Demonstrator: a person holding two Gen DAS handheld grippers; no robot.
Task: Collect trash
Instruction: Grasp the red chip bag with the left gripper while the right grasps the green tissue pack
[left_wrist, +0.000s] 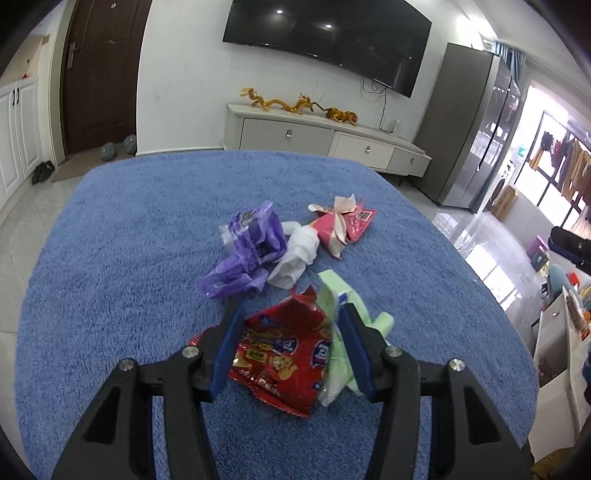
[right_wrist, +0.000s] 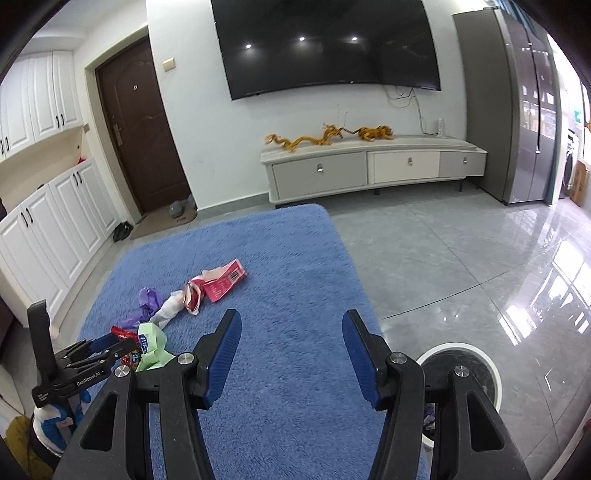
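Trash mostly remains: left gripper (left_wrist: 291, 350) fingers clamp red snack bag (left_wrist: 284, 354) and green wrapper (left_wrist: 340, 332); right gripper (right_wrist: 291, 354) half-open, empty; purple bag (left_wrist: 247, 251), tissue (left_wrist: 295, 254), pink packet (left_wrist: 343, 225) lie farther on the tabletop (left_wrist: 110, 258).

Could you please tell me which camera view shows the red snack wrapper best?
The left wrist view: the red snack wrapper fills the space between the left gripper's blue pads, print legible. The right wrist view shows only a red sliver of it, mostly hidden behind the gripper and a green wrapper.
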